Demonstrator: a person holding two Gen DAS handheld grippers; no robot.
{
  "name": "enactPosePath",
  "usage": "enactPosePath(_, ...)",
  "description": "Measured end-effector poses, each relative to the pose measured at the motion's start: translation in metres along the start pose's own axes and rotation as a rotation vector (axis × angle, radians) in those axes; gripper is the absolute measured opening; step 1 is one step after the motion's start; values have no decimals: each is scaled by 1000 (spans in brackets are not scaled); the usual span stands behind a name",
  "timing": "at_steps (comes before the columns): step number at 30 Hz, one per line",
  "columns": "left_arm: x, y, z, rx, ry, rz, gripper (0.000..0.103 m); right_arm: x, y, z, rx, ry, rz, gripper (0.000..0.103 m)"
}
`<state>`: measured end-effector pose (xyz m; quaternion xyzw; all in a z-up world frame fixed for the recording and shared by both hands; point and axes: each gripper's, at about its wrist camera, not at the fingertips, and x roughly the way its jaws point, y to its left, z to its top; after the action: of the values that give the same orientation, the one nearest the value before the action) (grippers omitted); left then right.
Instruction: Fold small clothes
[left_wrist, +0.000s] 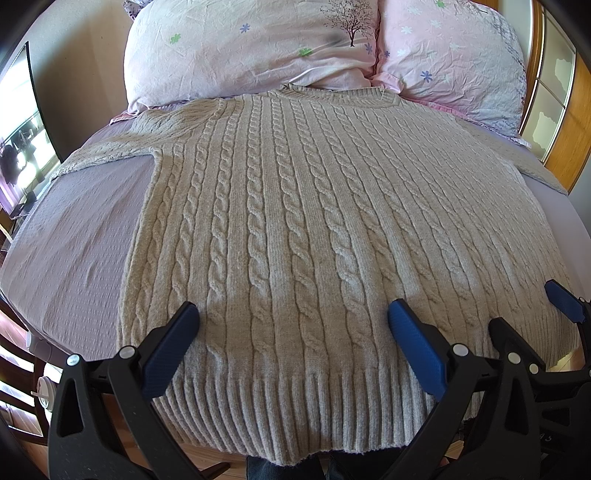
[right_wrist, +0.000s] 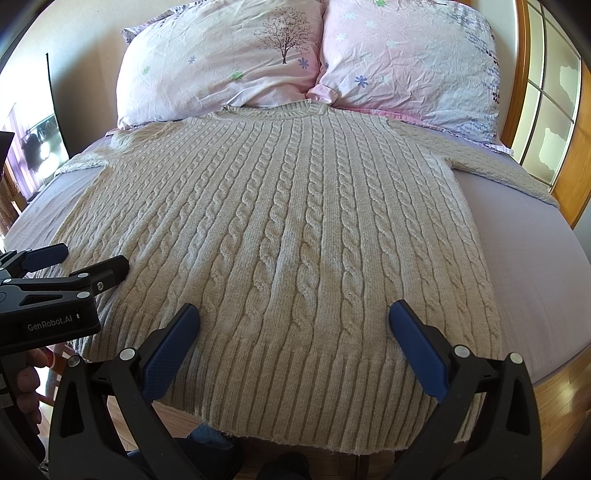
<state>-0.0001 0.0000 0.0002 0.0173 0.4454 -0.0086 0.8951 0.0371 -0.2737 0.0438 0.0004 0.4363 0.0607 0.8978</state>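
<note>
A beige cable-knit sweater (left_wrist: 295, 206) lies flat on the bed, collar toward the pillows, ribbed hem hanging over the near edge; it also fills the right wrist view (right_wrist: 288, 229). Its sleeves spread out to both sides. My left gripper (left_wrist: 293, 321) is open and empty, hovering just above the hem's left half. My right gripper (right_wrist: 293, 321) is open and empty above the hem's right half. The right gripper shows at the right edge of the left wrist view (left_wrist: 528, 314), and the left gripper at the left edge of the right wrist view (right_wrist: 92, 260).
The bed has a lilac sheet (left_wrist: 74, 236). Two pink flowered pillows (left_wrist: 243, 48) (left_wrist: 450, 55) lie at the head. A wooden-framed window panel (right_wrist: 550, 92) stands at the right. Wooden floor (right_wrist: 561, 387) shows below the bed edge. A chair (left_wrist: 22, 376) stands at lower left.
</note>
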Motion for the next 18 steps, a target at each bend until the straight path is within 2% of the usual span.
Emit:
enactPosePath(5, 0, 0, 0, 2, 1, -1, 101, -4, 16, -22, -9, 12, 18, 102)
enactPosePath(8, 0, 1, 1, 14, 9, -11, 101, 8, 9, -2, -60, 102, 63, 102)
enactPosePath(10, 1, 3, 2, 33, 24, -33, 101, 12, -3, 10, -36, 167, 71, 102)
enactPosePath(12, 2, 5, 9, 51, 49, -57, 101, 11, -39, 28, 79, 156, 50, 102)
enactPosePath(15, 7, 13, 19, 63, 93, -99, 101, 7, -129, 60, 356, 64, 14, 102)
enactPosePath(16, 6, 17, 22, 47, 93, -106, 101, 11, -170, 70, 469, 54, -2, 102)
enactPosePath(18, -1, 25, 22, 14, 75, -113, 101, 19, -227, 79, 621, 49, -32, 102)
